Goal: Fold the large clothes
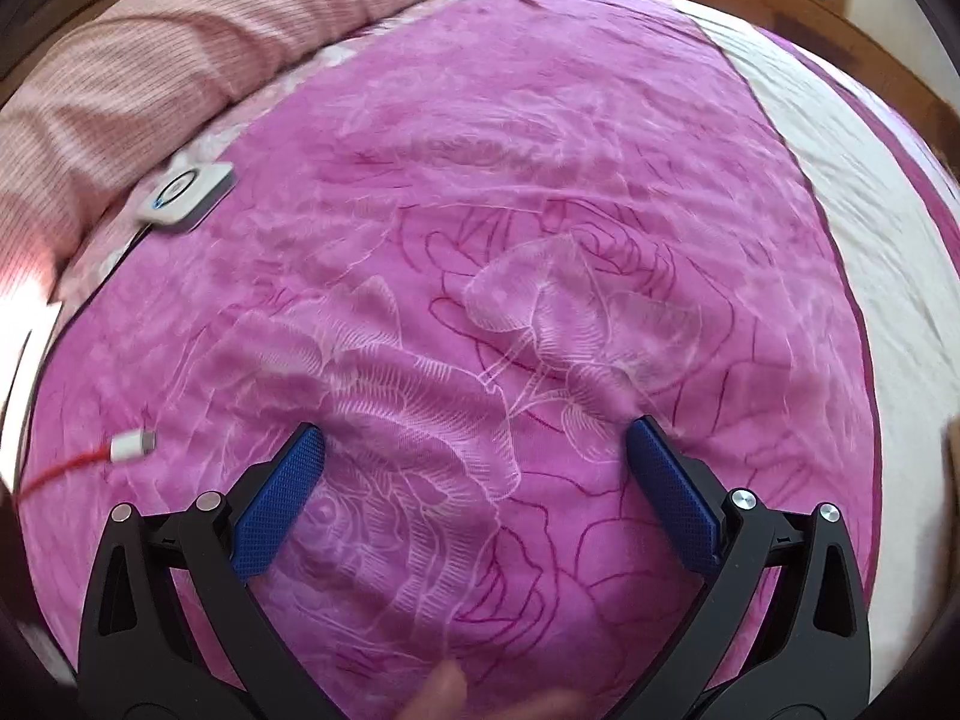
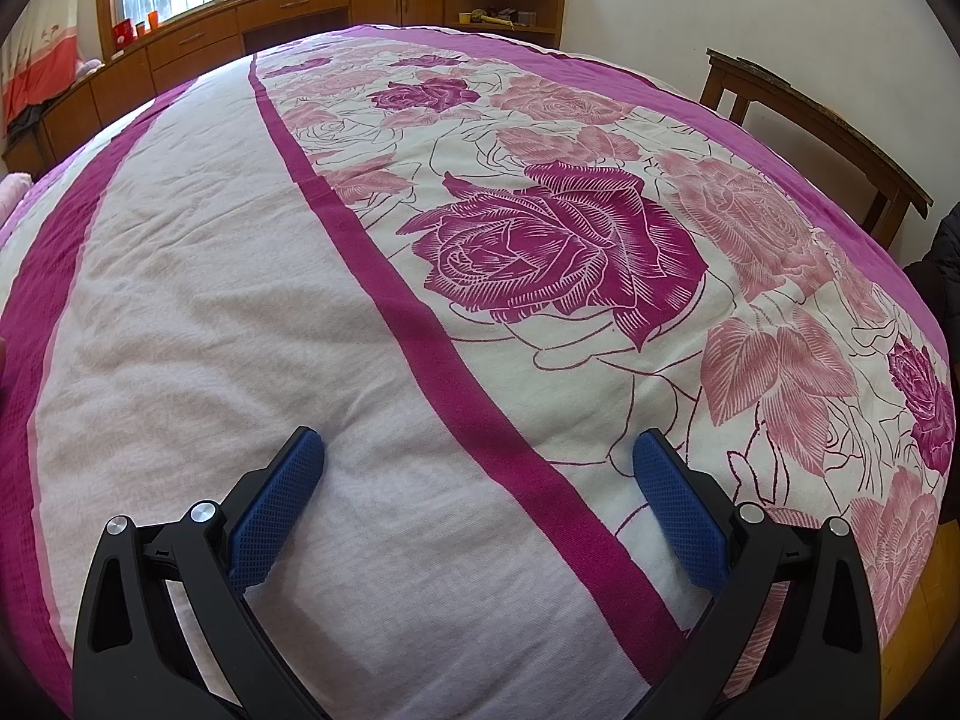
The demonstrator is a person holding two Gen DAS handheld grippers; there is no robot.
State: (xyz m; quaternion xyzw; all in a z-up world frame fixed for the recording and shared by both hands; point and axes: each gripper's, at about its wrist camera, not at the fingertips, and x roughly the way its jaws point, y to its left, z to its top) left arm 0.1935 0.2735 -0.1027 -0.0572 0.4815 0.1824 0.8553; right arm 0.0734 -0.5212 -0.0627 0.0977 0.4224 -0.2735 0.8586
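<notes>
Left gripper (image 1: 474,438): 2 black plastic arms w/ triangular cut-outs; 2 round silver screw heads per arm; blue fingers (image 1: 282,498), flat, cross-hatched grip texture, rounded tips; blurred fingertip (image 1: 441,690) at bottom edge. Right gripper (image 2: 477,444): same build; black arms, triangular slots, 4 silver screws total; blue textured fingers (image 2: 681,510); small latch marks on black linkage near pivots.

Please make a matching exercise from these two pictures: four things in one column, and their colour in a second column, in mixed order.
Things:
1. pillow
2. cable
3. cabinets
4. pads of the left hand-held gripper

Colours:
A. blue
B. brown wood
C. pale pink, ribbed
D. red, with a white plug

Pairs: 1-C, 2-D, 3-B, 4-A
</notes>
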